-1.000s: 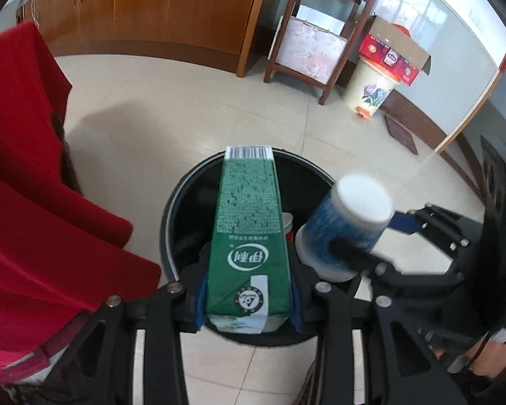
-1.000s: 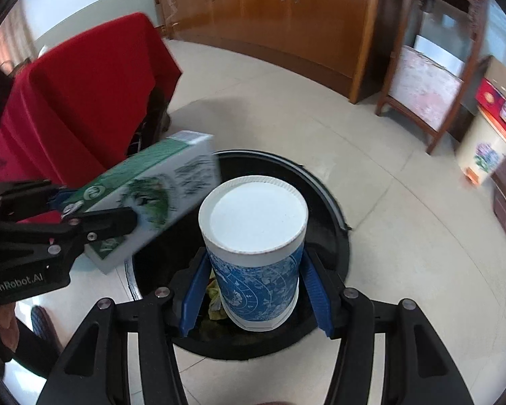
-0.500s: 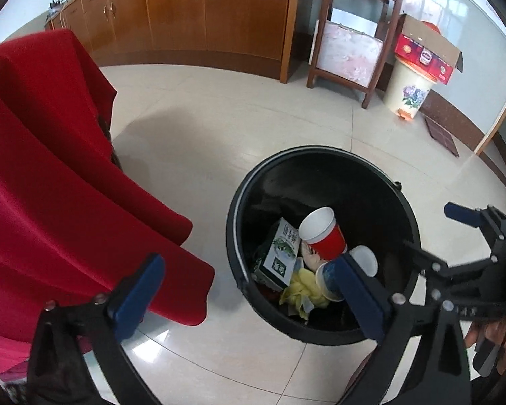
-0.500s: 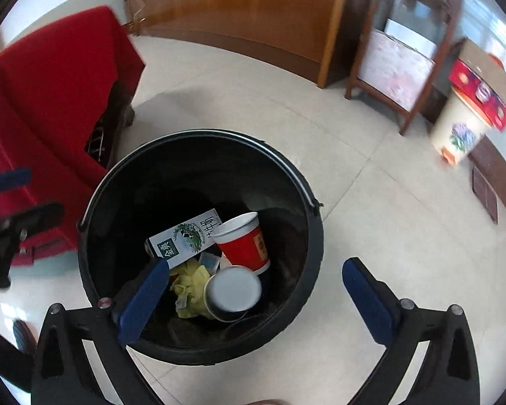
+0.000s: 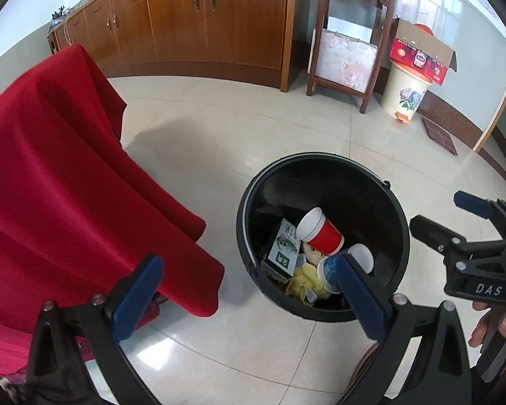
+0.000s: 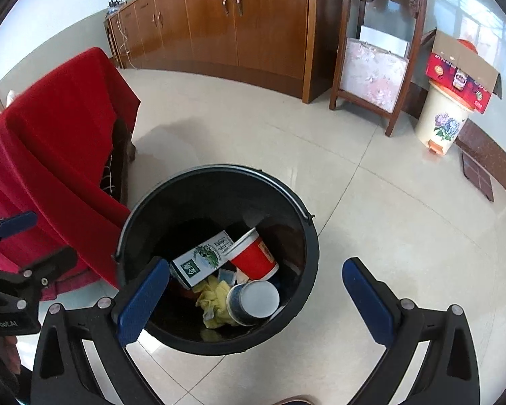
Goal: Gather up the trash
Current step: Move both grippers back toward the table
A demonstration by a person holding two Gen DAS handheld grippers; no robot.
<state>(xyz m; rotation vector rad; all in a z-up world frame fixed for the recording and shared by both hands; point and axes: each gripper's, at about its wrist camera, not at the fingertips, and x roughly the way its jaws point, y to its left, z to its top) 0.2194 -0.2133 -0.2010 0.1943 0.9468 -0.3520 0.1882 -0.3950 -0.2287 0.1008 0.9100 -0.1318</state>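
Observation:
A black trash bucket [image 5: 381, 182] [image 6: 219, 173] stands on the tiled floor. Inside lie a green milk carton [image 5: 283, 249] [image 6: 202, 258], a red paper cup [image 5: 322, 233] [image 6: 254, 256], a blue patterned cup with a white lid [image 5: 357, 258] [image 6: 253, 302] and yellow crumpled trash [image 5: 303, 280] [image 6: 216, 300]. My left gripper [image 5: 249, 300] is open and empty above the bucket's near left side. My right gripper [image 6: 256, 302] is open and empty above the bucket's near rim; it also shows at the right of the left wrist view [image 5: 452, 217].
A table draped in red cloth [image 5: 50, 175] [image 6: 50, 135] stands left of the bucket. Wooden cabinets [image 5: 202, 17] line the far wall. A wooden stand [image 6: 374, 67] and a cream floral bin topped by a cardboard box [image 6: 445, 118] stand at the far right.
Both grippers opened and dropped the milk carton and the blue cup into the bucket. Both grippers then rose and drew back from it.

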